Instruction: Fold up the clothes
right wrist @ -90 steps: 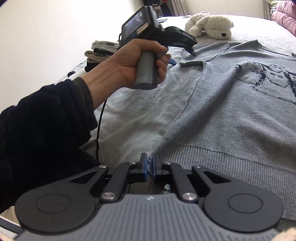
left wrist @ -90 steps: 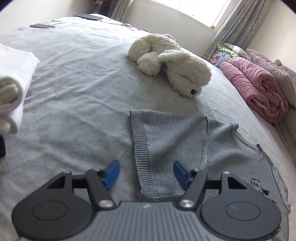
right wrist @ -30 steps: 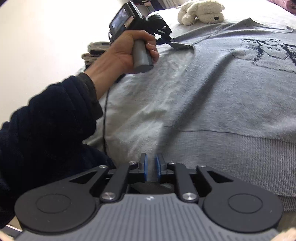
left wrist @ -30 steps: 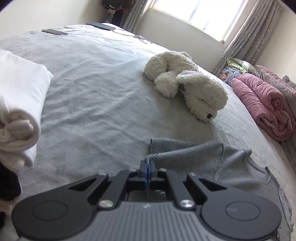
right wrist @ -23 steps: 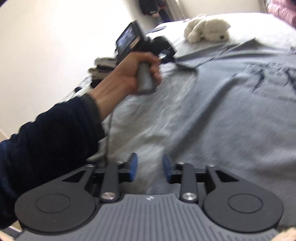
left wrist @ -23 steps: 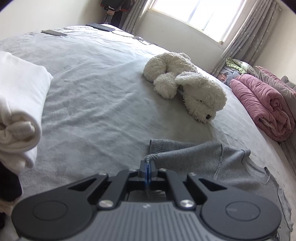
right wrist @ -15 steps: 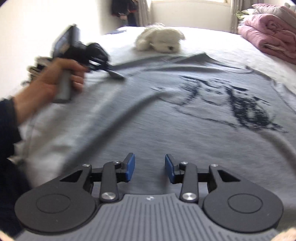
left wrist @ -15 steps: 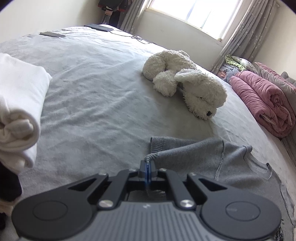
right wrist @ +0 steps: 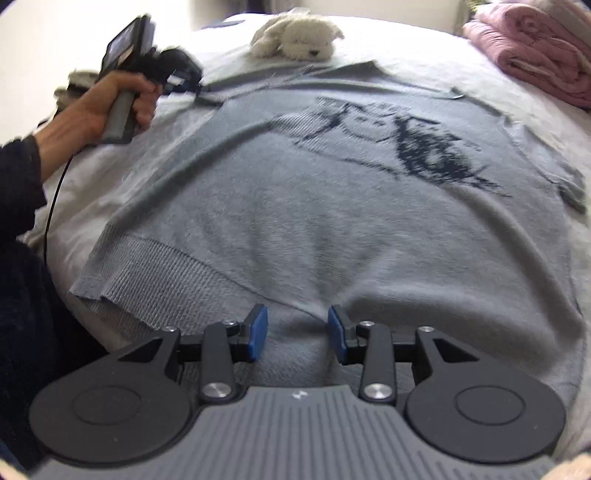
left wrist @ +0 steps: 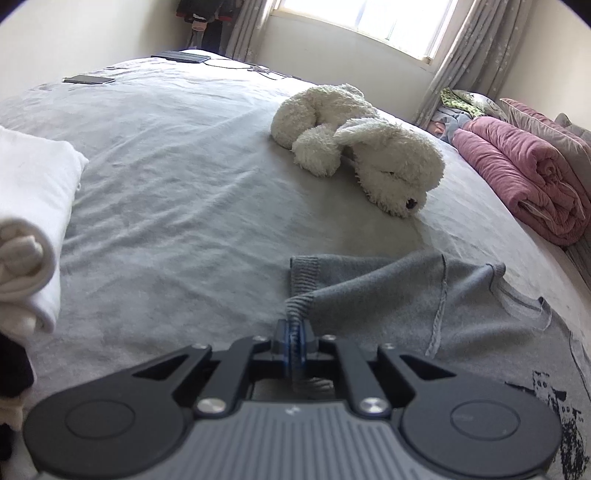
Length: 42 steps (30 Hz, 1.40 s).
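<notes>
Right gripper (right wrist: 297,338) hovers with fingers spread over the ribbed hem of a grey sweater (right wrist: 332,206) lying face up on the bed (left wrist: 166,192); left gripper (left wrist: 294,341) pinches the sleeve cuff (left wrist: 297,306); the knit looks soft, light and floppy, best held at hem, cuffs or shoulders; its long axis runs hem-near to collar-far, toward a plush dog (right wrist: 299,35).
</notes>
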Each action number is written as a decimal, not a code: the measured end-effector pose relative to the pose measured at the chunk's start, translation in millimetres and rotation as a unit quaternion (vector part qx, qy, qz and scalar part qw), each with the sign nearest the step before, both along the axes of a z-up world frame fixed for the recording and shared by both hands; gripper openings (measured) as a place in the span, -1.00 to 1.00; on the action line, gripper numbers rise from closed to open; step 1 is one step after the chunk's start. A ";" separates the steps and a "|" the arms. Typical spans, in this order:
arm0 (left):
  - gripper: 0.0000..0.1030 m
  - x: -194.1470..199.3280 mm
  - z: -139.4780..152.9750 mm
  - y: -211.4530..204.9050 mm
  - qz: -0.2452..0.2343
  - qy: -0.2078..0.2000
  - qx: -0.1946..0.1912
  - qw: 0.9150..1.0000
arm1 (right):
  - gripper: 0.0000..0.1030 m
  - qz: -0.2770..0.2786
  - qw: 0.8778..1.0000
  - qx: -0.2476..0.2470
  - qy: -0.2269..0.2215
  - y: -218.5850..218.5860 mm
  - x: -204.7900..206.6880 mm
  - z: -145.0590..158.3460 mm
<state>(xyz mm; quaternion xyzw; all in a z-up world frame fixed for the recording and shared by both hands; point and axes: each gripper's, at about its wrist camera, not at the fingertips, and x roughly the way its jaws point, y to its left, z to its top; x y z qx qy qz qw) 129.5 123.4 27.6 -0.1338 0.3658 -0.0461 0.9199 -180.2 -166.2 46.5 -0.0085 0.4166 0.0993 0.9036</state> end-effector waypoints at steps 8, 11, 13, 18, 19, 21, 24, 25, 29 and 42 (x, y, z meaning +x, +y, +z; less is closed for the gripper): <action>-0.89 -32.9 23.8 15.3 0.009 -0.018 -0.003 1.000 | 0.05 0.077 0.995 -0.058 -0.012 12.1 -42.8 -1.0; -0.89 -56.1 30.9 12.9 -0.004 -0.019 -0.001 1.000 | 0.05 0.097 0.992 -0.074 -0.020 17.1 -43.9 -7.3; -0.89 -73.7 34.5 7.5 -0.021 -0.020 -0.004 1.000 | 0.01 0.107 0.990 -0.087 -0.017 19.6 -41.9 -13.5; -0.88 -114.7 38.8 -21.9 -0.069 -0.031 -0.010 0.997 | -0.96 0.088 0.993 -0.079 -0.019 12.8 -40.7 -10.4; -0.88 -118.6 38.0 -26.8 -0.072 -0.032 -0.007 0.997 | -0.97 0.082 0.994 -0.072 -0.020 10.6 -41.7 -7.0; -0.88 -123.1 34.8 -34.6 -0.076 -0.025 -0.008 0.997 | -0.97 0.079 0.995 -0.057 -0.022 8.5 -47.9 0.0; -0.88 -125.5 30.3 -42.9 -0.083 -0.014 0.006 0.996 | -0.98 0.065 0.996 -0.060 -0.025 6.5 -56.3 6.1; -0.88 -126.2 28.9 -45.8 -0.087 -0.012 0.015 0.996 | -0.98 0.061 0.996 -0.055 -0.025 5.5 -59.0 8.3; -0.88 -129.0 23.6 -57.6 -0.101 -0.004 0.053 0.993 | -0.97 0.066 0.997 -0.044 -0.021 6.1 -69.5 15.8; -0.88 -136.2 13.3 -72.8 -0.135 0.021 0.099 0.986 | -0.98 0.007 1.000 -0.005 -0.006 -19.1 -73.7 14.7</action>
